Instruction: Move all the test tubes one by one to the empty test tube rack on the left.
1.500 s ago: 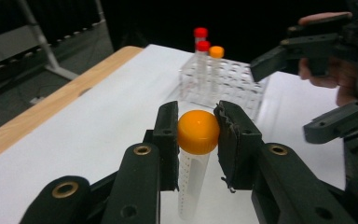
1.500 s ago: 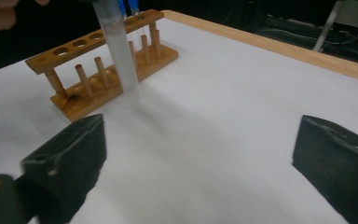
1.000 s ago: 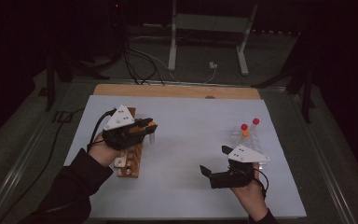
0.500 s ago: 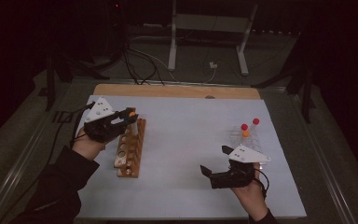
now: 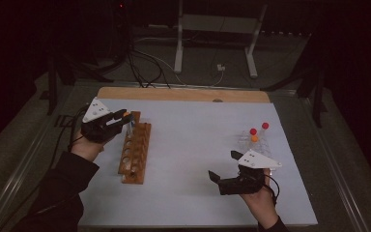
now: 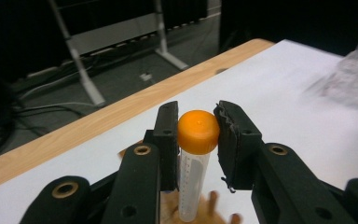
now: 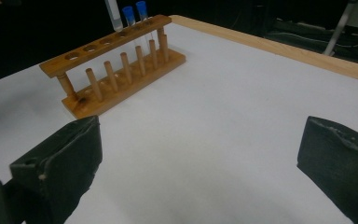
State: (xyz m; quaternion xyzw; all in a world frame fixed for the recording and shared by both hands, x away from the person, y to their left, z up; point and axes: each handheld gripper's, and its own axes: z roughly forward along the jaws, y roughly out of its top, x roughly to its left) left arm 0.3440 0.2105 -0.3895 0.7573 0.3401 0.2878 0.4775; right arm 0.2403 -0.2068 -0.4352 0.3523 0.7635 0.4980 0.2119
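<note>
The left gripper (image 5: 118, 121) has its jaws clamped on an orange-capped test tube (image 6: 195, 158), the black pads pressing the cap from both sides while the clear graduated body hangs upright below them. In the high view this gripper sits at about 9 o'clock on the white tabletop (image 5: 193, 145), with the tube over the far end of the wooden test tube rack (image 5: 135, 152). In the right gripper view the rack (image 7: 116, 70) carries 2 blue-capped tubes (image 7: 135, 16) standing at its far end, with the held tube's lower part just beside them, and its other holes open. The right gripper (image 5: 224, 175) rests at about 5 o'clock, its jaws wide apart with nothing but bare tabletop between them. At about 3 o'clock stands a cluster of clear tubes with red and orange caps (image 5: 257, 133), well apart from the rack.
</note>
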